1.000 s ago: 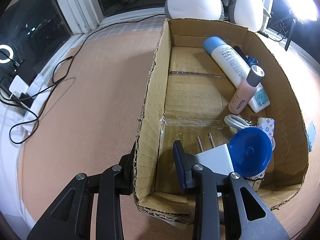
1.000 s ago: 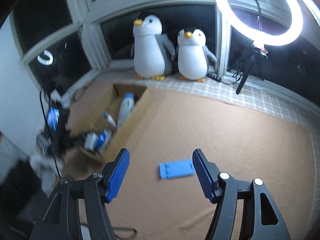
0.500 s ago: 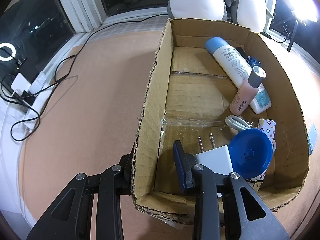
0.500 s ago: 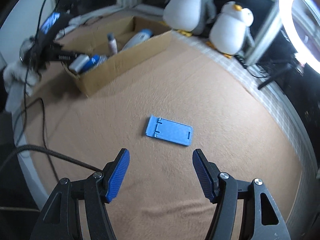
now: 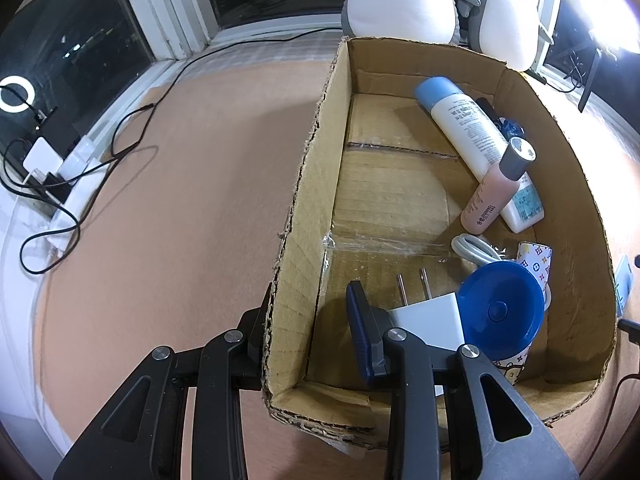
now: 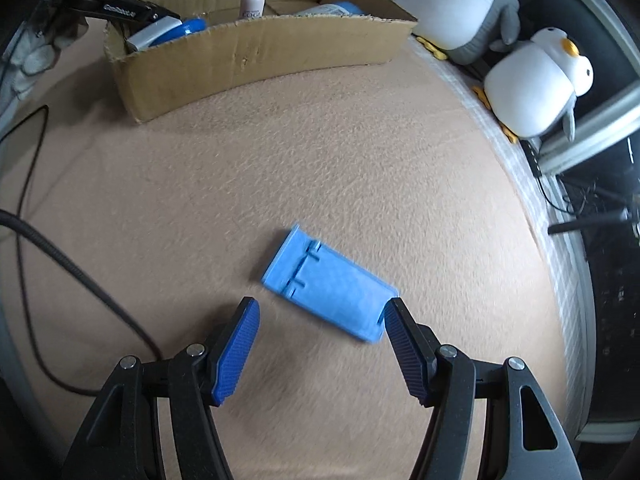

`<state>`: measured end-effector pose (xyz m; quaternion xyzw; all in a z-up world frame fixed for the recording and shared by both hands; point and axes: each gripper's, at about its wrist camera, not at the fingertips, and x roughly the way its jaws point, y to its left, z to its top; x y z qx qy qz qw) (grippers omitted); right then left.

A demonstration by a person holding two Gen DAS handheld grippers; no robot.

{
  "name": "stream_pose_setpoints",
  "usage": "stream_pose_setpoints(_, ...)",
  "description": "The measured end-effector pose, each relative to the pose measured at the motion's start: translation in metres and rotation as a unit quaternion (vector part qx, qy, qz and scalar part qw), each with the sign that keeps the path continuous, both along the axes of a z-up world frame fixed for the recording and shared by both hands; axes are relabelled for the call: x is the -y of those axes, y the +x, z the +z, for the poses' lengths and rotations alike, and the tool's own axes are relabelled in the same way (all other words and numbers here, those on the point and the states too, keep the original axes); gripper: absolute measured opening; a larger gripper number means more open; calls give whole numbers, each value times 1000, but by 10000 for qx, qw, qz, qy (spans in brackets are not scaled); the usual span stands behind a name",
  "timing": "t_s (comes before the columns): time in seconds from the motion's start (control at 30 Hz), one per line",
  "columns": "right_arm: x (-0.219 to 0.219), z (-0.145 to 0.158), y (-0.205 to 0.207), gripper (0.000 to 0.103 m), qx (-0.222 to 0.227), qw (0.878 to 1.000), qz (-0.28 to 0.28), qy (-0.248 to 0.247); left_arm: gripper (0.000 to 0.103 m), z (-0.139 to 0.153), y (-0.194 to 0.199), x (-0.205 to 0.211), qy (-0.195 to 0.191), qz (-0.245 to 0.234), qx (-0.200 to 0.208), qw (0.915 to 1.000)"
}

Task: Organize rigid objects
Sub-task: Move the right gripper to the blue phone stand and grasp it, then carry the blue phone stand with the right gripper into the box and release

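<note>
Right gripper [image 6: 320,320]: jaws apart, empty, poised over blue stand [image 6: 330,284] (one pad at its corner).
Left gripper [image 5: 310,312]: clamped on cardboard box [image 5: 304,184] wall.
Blue stand: flat on tan cloth [image 6: 320,160], well apart from box.

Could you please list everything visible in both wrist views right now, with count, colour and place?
cardboard box: one, brown, on the tan cloth.
spray bottle: one, white with blue cap, lying in the box.
pink bottle: one, grey cap, leaning on the spray bottle.
charger plug: one, white, box's near end.
blue lid: one, on a patterned cup.
blue stand: one, flat on the cloth.
plush penguins: two, white and grey, by the window.
left gripper: jaws straddle the box's wall.
right gripper: jaws open over the stand.
</note>
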<state>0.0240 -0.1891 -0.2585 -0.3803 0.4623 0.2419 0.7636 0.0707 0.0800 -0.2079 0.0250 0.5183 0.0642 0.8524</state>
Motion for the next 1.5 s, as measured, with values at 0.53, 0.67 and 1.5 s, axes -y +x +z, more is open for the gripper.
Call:
stream_pose_setpoints(0.53, 42, 2, 77, 61, -944, 9827, -1008, 1236, 31, -1, 1, -3, -78, 117, 6, 9999)
stream_pose_setpoints(0.67, 43, 0, 70, 60, -984, 9841, -934, 1143, 31, -1, 0, -1, -42, 110, 8, 9999)
stream_pose_setpoints(1.5, 32, 10, 61, 34, -1057, 9583, -2040, 1698, 30, -2, 0, -3, -99, 67, 44, 9999)
